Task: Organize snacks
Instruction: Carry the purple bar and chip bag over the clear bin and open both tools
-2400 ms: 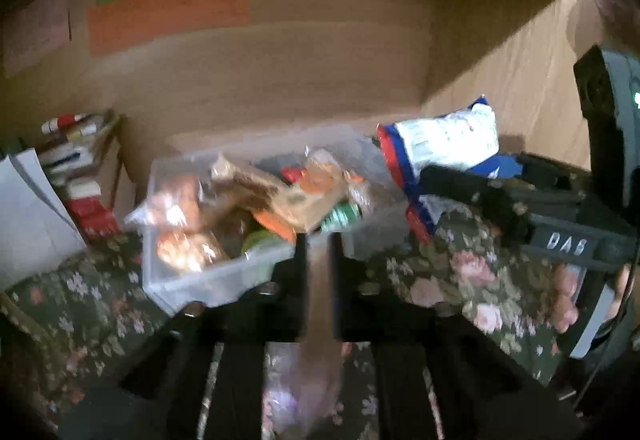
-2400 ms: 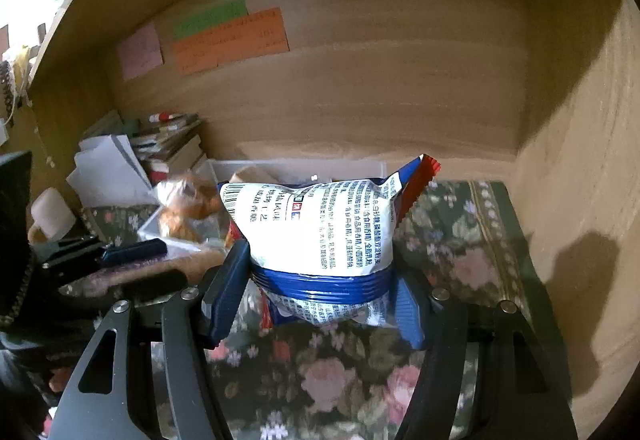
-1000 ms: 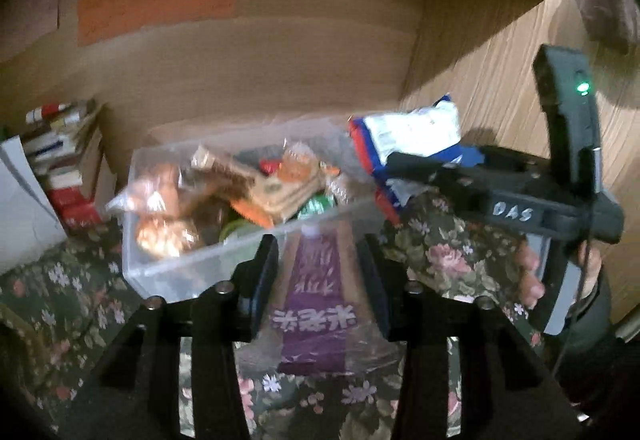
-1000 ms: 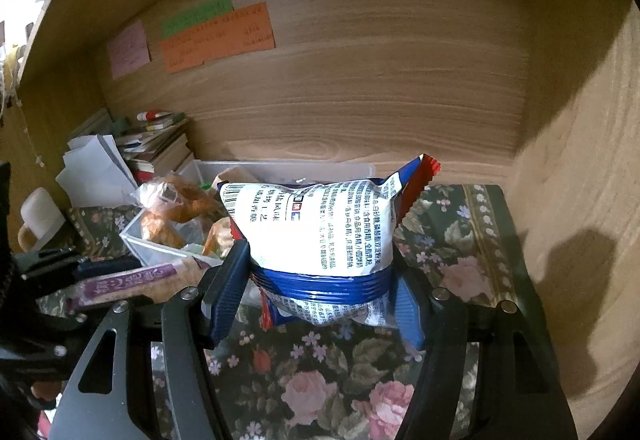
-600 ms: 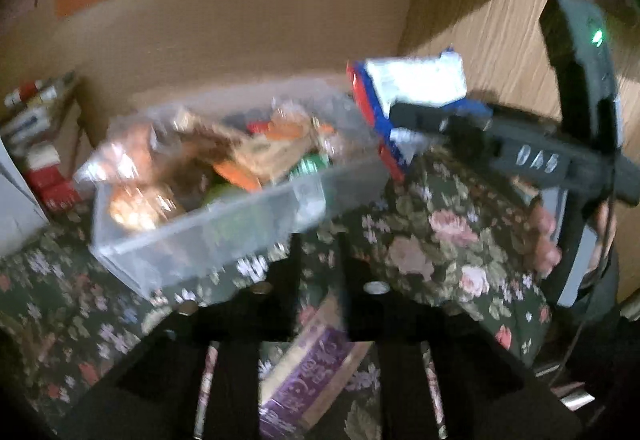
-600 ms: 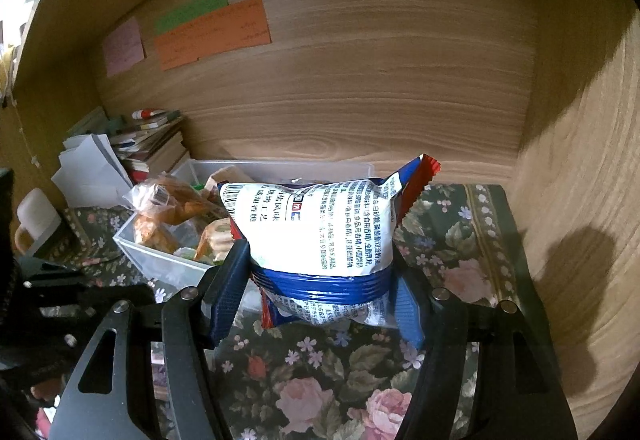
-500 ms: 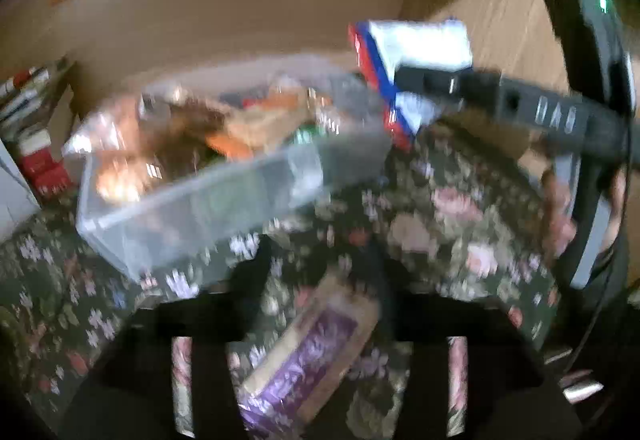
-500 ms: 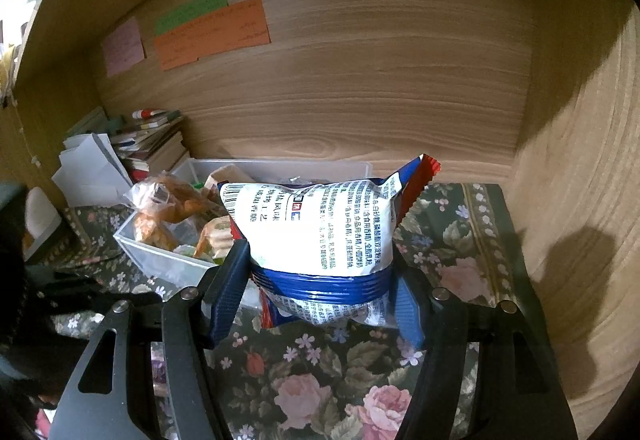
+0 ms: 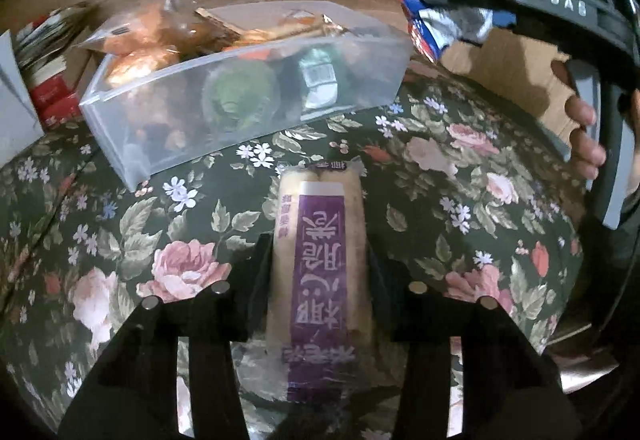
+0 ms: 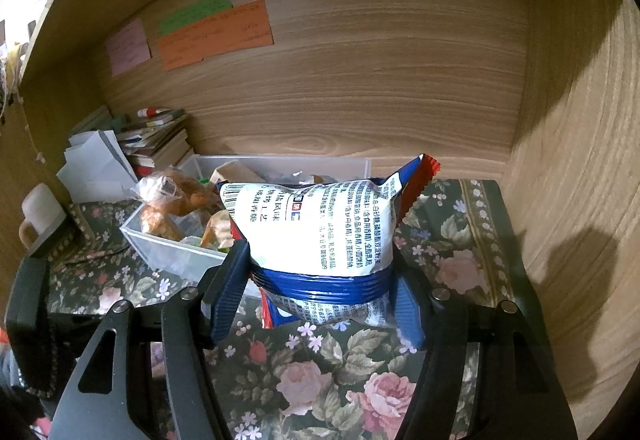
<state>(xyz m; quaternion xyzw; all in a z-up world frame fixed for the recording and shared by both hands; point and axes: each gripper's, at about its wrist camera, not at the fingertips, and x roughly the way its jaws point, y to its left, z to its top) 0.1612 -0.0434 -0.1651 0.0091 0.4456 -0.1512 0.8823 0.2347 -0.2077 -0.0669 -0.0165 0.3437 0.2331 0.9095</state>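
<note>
My left jaws are standing apart around the long purple-labelled snack bar in clear wrap (image 9: 320, 264); whether the black fingers (image 9: 256, 280) are pressing its sides, I cannot tell. The left gripper (image 9: 318, 272) is pointing toward the clear plastic rectangular bin (image 9: 360, 79). The bar is lying lengthwise on the dark floral tablecloth (image 9: 460, 199), its far end just short of the bin's front wall. The bin is holding mixed wrapped snacks: orange pastries in clear bags (image 9: 140, 51) at its left end, something green (image 9: 240, 95) showing through the wall.

My right gripper (image 10: 320, 280) is clamping the white-and-blue puffed snack bag with a red crimped edge (image 10: 320, 228) between blue pads (image 10: 228, 288), holding it upright in the air above the cloth, just right of the bin.

Beyond: a stack of books (image 10: 156, 139), white folded paper (image 10: 96, 159), a cream mug (image 10: 38, 215), coloured paper notes (image 10: 216, 31) on the wood-grain back panel (image 10: 380, 59).
</note>
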